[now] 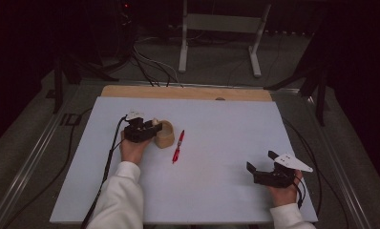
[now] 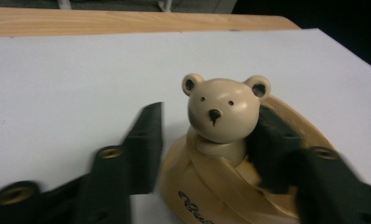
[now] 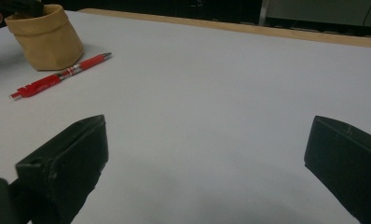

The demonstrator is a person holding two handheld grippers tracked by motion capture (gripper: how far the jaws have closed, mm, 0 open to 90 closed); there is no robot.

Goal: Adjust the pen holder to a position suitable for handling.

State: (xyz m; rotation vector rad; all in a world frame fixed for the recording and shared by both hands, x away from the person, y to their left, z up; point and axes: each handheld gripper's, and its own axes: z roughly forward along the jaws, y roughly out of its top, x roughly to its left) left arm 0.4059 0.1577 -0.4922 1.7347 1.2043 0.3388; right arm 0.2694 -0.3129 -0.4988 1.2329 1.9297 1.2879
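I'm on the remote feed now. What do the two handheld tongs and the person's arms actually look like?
Both tongs, left and right, are black two-jaw tools, each topped by a pale three-cornered plate. The jaws are flat, matte black blocks; brass-coloured rings are set in the left pair's arms. A black cable trails back from each, the left one running along the white sleeve. The right forearm also wears a white sleeve.

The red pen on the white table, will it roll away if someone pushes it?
The slim red plastic pen would probably roll a little if nudged sideways, since its barrel looks round. Its clip end may stop it quickly. It looks thin and light, so it should slide easily on the smooth white table.
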